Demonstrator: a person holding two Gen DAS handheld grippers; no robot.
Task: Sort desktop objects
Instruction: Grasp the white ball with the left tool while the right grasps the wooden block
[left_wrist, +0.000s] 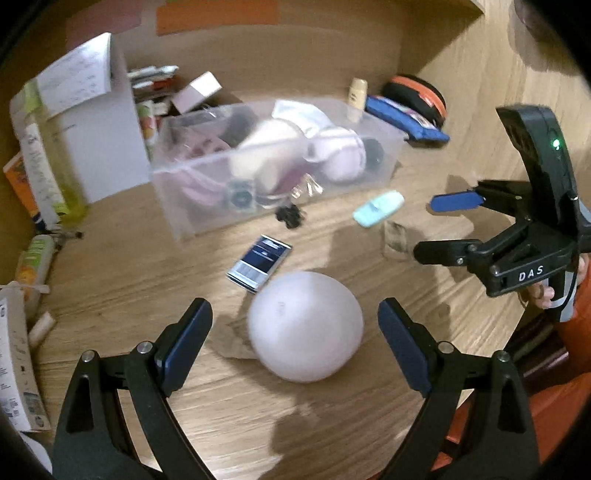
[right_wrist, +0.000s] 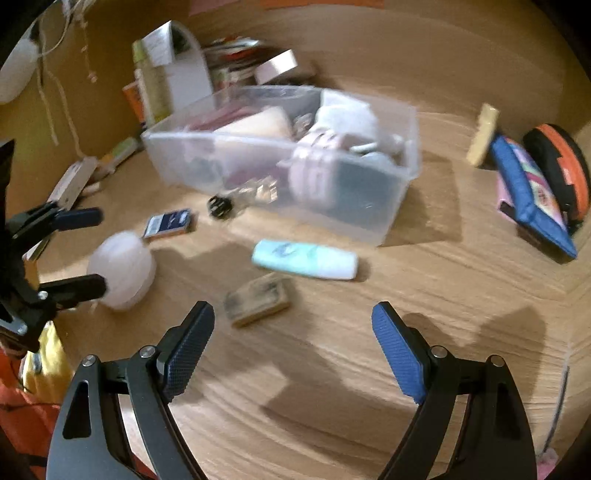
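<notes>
Pale pink ball (left_wrist: 306, 326), likely light, smooth and roll-prone (material unclear), sits between the wide-open left gripper (left_wrist: 295, 325); pinch across its middle, while the right gripper (right_wrist: 293, 332) gapes empty.

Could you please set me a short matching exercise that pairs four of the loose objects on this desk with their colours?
Things:
1. round ball
2. lying tube
3. flat card
4. zip pouch

Colours:
A. bright blue
B. pale pink
C. dark navy with white
D. mint green with a white cap

Pairs: 1-B, 2-D, 3-C, 4-A
</notes>
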